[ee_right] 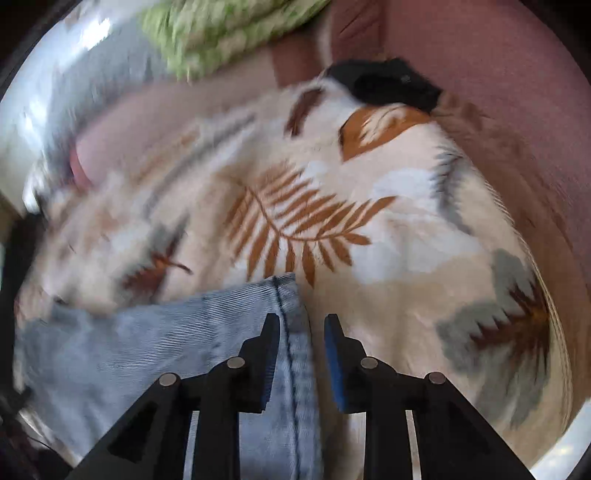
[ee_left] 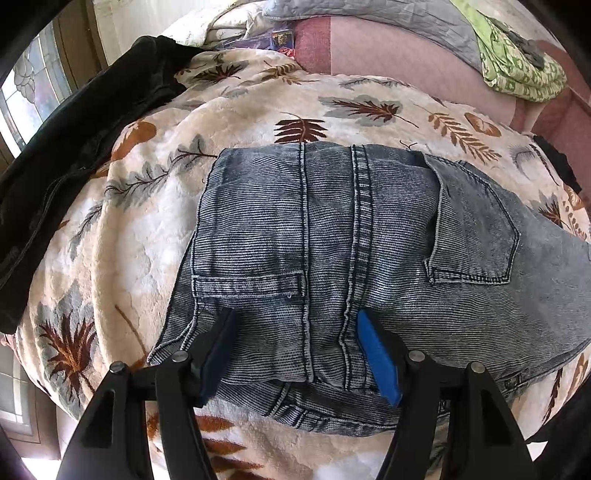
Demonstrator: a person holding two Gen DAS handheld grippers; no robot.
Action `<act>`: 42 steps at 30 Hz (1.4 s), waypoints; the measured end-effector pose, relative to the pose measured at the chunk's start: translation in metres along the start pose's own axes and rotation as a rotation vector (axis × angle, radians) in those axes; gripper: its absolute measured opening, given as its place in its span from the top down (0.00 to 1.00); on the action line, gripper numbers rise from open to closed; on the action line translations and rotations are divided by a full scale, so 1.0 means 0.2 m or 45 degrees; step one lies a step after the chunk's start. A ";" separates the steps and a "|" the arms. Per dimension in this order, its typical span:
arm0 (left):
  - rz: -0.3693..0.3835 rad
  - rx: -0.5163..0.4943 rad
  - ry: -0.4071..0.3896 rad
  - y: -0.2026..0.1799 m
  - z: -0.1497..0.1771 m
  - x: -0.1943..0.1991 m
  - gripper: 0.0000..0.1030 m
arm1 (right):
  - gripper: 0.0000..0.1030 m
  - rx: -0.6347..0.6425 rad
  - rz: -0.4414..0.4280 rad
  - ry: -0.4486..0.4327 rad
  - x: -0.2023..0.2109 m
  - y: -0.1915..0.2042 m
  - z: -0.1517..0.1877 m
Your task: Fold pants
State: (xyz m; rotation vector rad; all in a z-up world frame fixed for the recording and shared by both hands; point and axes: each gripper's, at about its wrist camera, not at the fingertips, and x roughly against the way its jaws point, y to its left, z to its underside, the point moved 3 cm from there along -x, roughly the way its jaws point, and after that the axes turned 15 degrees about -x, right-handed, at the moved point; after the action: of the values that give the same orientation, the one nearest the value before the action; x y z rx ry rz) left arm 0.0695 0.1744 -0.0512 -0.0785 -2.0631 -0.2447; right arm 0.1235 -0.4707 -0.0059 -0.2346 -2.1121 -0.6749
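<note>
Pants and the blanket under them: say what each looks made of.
Pants: faded blue denim, matte, apparently; fine ribbed weave, doubled topstitched seams and a patch pocket show. Blanket: plush fleece, probably synthetic; soft fuzzy pile, leaf print.

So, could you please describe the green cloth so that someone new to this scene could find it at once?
Start from the leaf-print blanket where the jeans lie. Beyond its far edge runs a pink surface, and the green cloth sits bunched there at the far right, beside a grey quilt. It is the only bright green thing, with a pale pattern.
</note>
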 end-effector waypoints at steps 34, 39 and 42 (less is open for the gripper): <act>-0.222 -0.065 -0.092 -0.03 -0.21 0.27 0.16 | 0.24 0.617 -0.360 0.355 -0.14 1.49 0.34; -0.157 -0.030 0.084 -0.01 -0.07 0.03 0.14 | 0.24 0.769 -0.310 0.505 -0.57 1.91 0.55; -0.109 0.001 0.094 0.04 -0.03 0.04 0.14 | 0.78 0.834 -0.294 0.670 -0.79 1.97 0.69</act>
State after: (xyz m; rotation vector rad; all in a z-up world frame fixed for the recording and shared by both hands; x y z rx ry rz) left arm 0.0725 0.1811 -0.0410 0.0193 -1.9955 -0.2952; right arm 0.2780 -0.0547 -0.0473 0.5029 -1.7408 -0.1148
